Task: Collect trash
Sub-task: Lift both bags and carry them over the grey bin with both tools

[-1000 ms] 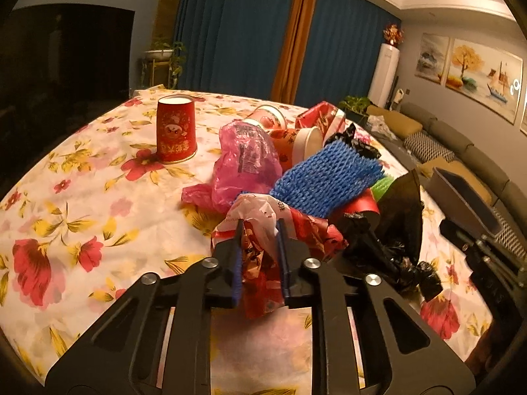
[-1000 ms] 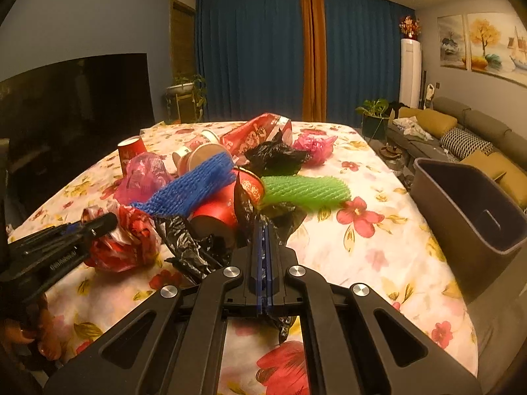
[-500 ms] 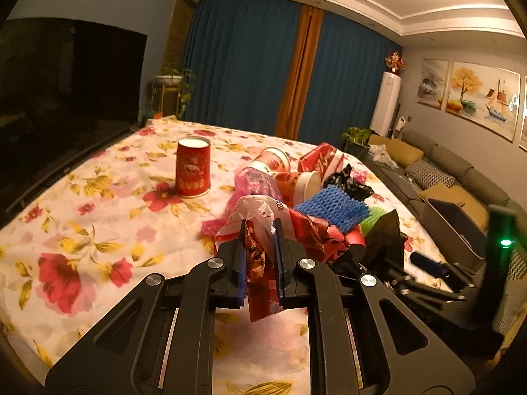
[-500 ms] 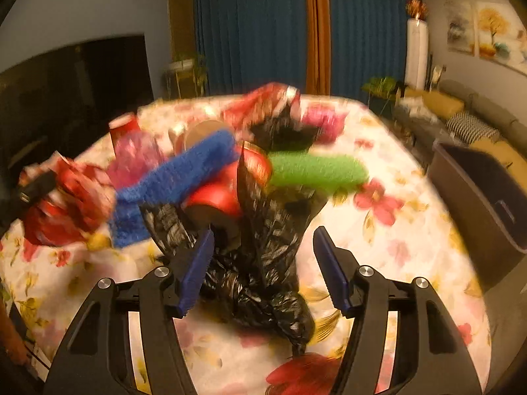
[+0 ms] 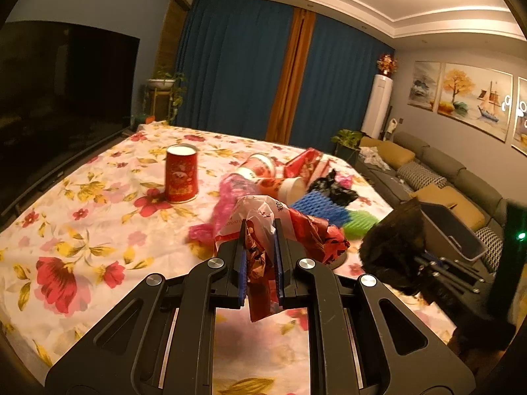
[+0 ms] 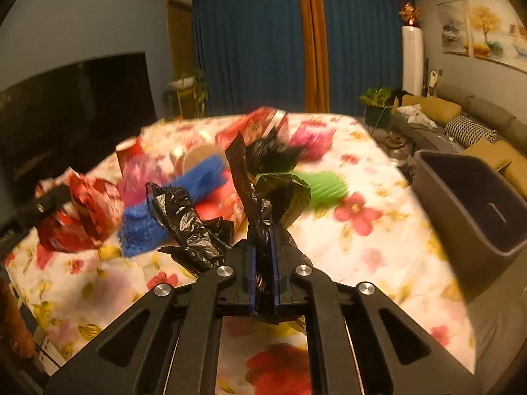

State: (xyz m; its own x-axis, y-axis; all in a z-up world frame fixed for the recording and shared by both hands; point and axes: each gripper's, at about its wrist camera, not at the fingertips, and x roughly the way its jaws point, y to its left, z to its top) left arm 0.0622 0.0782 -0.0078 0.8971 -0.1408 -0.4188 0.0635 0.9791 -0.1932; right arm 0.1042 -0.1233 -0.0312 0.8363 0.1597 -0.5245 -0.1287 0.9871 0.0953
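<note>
My left gripper (image 5: 260, 228) is shut on a crumpled red and white wrapper (image 5: 306, 230), held just above the flowered tablecloth (image 5: 98, 230). In the right wrist view that wrapper (image 6: 82, 217) hangs at the left. My right gripper (image 6: 262, 247) has its jaws closing on a crinkled black plastic bag (image 6: 191, 220); the bag sits between the pads and sticks up past them. From the left wrist view the same black bag (image 5: 392, 250) is a dark lump at the right. A dark bin (image 6: 467, 197) stands open off the table's right edge.
On the table lie a blue foam net (image 5: 319, 207), a green foam net (image 6: 322, 184), a pink bag (image 5: 227, 197), another black bag (image 5: 332, 187) and tipped paper cups. A red cup (image 5: 181, 177) stands upright at the left. A sofa lines the right wall.
The right gripper opened wide around the black bag, then closed on it and raised it. The left gripper has lifted the red wrapper off the pile.
</note>
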